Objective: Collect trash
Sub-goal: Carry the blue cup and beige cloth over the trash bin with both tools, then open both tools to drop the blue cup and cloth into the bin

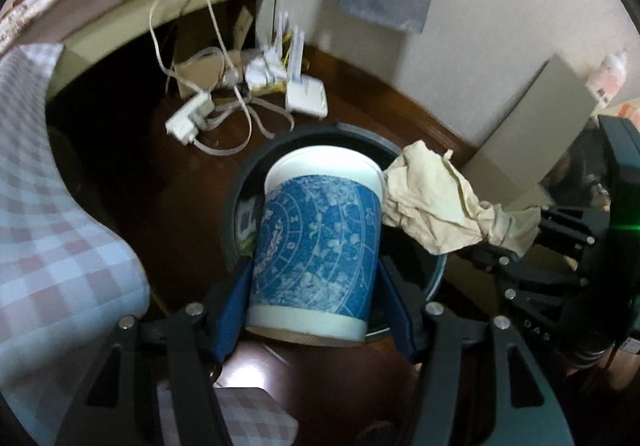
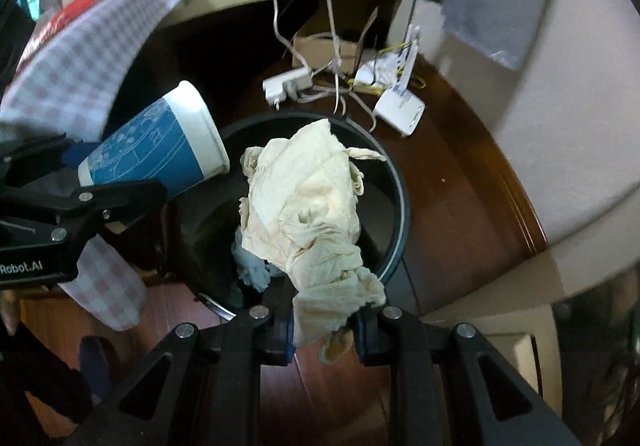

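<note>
Cup (image 1: 316, 242) in left hand-held gripper (image 1: 316, 286)

My left claw (image 1: 316, 310) holds the cup (image 1: 316, 246) over the bin (image 2: 400, 214); my right claw (image 2: 324, 330) holds the crumpled paper (image 2: 308, 206) just right of it; behind the bin, a power strip (image 1: 188, 120) and router (image 1: 306, 96) lie on the floor (image 2: 460, 206).

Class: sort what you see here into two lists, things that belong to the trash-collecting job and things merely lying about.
Part of the job:
- cup, held in the left gripper
- crumpled paper, held in the right gripper
- bin, under both

Lying about:
- power strip and cables
- router
- checked cloth
- cardboard
</note>
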The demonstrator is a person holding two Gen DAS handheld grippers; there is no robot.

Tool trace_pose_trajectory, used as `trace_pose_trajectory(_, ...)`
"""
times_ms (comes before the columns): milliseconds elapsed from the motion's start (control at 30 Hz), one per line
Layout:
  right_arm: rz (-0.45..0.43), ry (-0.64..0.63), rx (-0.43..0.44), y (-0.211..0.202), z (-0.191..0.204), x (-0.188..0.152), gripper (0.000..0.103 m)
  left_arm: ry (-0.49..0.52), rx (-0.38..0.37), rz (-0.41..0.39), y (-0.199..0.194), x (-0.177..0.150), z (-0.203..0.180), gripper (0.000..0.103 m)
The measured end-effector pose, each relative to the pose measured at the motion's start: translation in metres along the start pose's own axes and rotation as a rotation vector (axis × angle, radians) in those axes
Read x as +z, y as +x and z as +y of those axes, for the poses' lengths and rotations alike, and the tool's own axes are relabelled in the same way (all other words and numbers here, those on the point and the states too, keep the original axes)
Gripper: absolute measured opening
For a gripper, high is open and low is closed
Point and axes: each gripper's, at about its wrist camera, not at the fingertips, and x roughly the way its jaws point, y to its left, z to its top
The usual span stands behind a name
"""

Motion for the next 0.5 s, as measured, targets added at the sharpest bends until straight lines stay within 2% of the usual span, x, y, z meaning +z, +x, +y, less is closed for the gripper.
trace_pose_trajectory(133, 0.026, -0.056, -0.017, 0.012, 0.007, 0.006, 0.024, 0.008, -0.026, 0.048, 0.016, 0.001, 0.001, 0.063)
trace_pose_trajectory(167, 0.039, -0.078, -0.018, 0.017, 0.01, 0.007, 0.027, 0.01, -0.047, 0.059, 0.019, 0.001, 0.001, 0.066)
trace_pose_trajectory(200, 0.074, -0.117, -0.016, 0.027, 0.013, 0.008, 0.041, 0.012, -0.059, 0.076, 0.024, 0.001, 0.001, 0.072)
trace_pose_trajectory(233, 0.093, -0.144, -0.039, 0.032, 0.014, 0.008, 0.054, 0.012, -0.017, 0.098, 0.028, 0.0, 0.001, 0.082)
trace_pose_trajectory(267, 0.095, -0.162, -0.094, 0.035, 0.012, 0.007, 0.085, 0.009, 0.031, 0.113, 0.032, 0.0, 0.002, 0.086)
trace_pose_trajectory(300, 0.087, -0.166, -0.126, 0.031, 0.008, 0.006, 0.097, 0.004, 0.068, 0.116, 0.034, -0.002, 0.004, 0.09)
trace_pose_trajectory(367, 0.062, -0.143, -0.153, 0.016, -0.001, 0.003, 0.097, -0.005, 0.067, 0.113, 0.029, -0.008, 0.004, 0.098)
trace_pose_trajectory(500, 0.005, -0.087, -0.22, -0.013, -0.014, -0.004, 0.103, -0.009, 0.073, 0.087, 0.016, -0.022, -0.002, 0.099)
